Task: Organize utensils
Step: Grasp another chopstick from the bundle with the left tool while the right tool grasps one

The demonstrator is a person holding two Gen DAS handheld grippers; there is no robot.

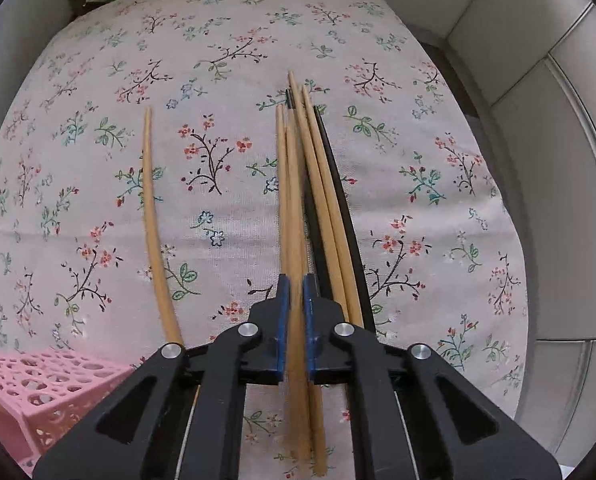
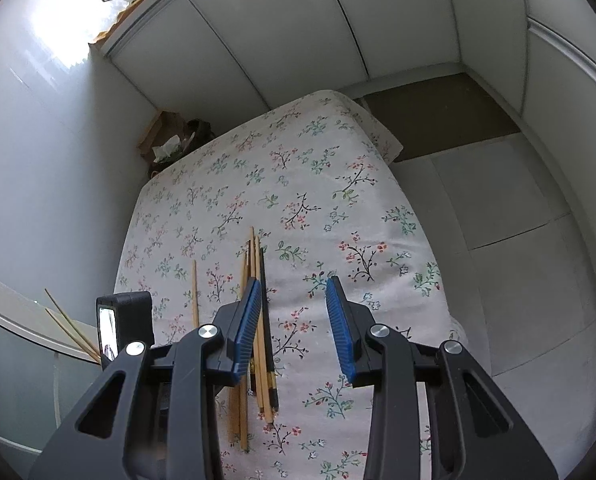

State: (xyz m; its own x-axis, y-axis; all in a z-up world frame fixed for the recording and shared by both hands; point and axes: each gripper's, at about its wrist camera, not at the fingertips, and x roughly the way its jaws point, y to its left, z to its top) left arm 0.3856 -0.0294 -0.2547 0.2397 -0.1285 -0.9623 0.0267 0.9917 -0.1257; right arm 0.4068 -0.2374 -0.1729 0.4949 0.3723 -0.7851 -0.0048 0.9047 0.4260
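A bunch of wooden chopsticks [image 1: 322,200] and two black chopsticks [image 1: 340,196] lie side by side on the floral tablecloth [image 1: 217,60]. My left gripper [image 1: 293,284] is shut on a pair of wooden chopsticks [image 1: 291,200] at the left of the bunch. A single wooden chopstick [image 1: 151,200] lies apart to the left. In the right wrist view the bunch [image 2: 257,276] lies under my right gripper [image 2: 293,292], which is open and empty above the cloth. The single chopstick [image 2: 195,292] and the left gripper's body [image 2: 125,328] show at left.
A pink perforated basket [image 1: 37,384] stands at the lower left, with a wooden stick in it. Two chopsticks [image 2: 69,328] stick up at the left in the right wrist view. White cabinets [image 2: 281,32] surround the table. A brown bag [image 2: 169,140] sits beyond the far corner.
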